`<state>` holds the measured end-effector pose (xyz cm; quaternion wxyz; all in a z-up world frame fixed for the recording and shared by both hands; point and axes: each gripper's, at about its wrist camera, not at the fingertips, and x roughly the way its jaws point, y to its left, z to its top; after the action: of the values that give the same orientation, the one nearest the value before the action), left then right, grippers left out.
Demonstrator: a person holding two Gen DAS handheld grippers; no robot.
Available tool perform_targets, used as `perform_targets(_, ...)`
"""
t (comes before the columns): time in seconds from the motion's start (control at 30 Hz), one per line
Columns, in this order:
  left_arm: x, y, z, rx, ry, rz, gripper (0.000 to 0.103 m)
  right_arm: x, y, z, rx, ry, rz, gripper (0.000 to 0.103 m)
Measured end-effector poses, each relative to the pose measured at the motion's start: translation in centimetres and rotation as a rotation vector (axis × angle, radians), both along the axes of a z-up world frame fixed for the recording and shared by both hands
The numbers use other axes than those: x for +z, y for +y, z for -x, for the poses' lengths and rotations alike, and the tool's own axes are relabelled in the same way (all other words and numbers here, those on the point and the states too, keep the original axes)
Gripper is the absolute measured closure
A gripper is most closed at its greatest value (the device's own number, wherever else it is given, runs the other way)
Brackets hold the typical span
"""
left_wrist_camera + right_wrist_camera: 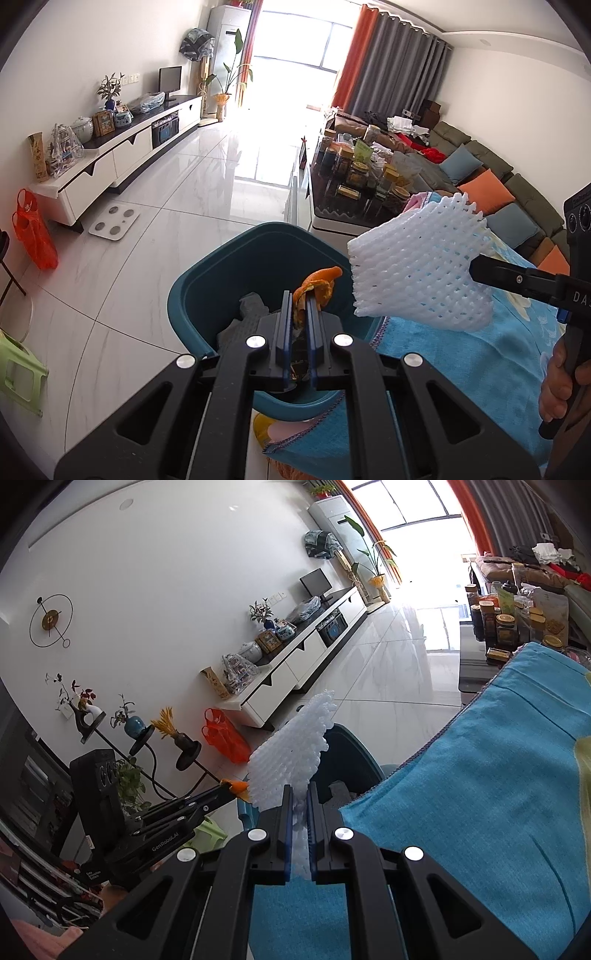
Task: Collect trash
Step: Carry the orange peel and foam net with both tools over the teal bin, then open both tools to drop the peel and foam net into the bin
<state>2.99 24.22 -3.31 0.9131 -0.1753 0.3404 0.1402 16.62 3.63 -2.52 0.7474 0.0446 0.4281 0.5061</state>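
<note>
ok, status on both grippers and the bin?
Left gripper shut on orange peel, over teal bin. Right gripper shut on foam net, near bin. Nothing blocking.

Sunlit window glares on white tiled floor; long TV cabinet lines the wall.

orange peel: bright orange outside, paler yellow inside
foam net: white, open diamond mesh
trash bin: dark teal all over, grey scraps inside
left gripper: black frame, blue pads, silver round bolts
right gripper: black frame, blue pads, silver bolts
towel: sky blue with a pale yellow patch at right, purple stitched edge
floor: glossy white marble tiles, thin dark seams
plastic bag: translucent orange-red, far left
curtains: grey with an orange strip
stool: light green, near left
</note>
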Motion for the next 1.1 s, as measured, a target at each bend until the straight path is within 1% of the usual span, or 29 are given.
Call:
perform_targets(0.5, -1.3, 0.5, -1.2, 0.024, 0.026, 0.01, 0.096, -0.9, 2.9, 0.1, 0.025, 0.008, 0.029, 0.097)
perform_targets(1.1, -2.8, 0.6, -2.8, 0.055, 0.066, 0.014, 0.095, -2.6, 5.8, -0.4, 0.028, 0.026, 0.081, 0.097)
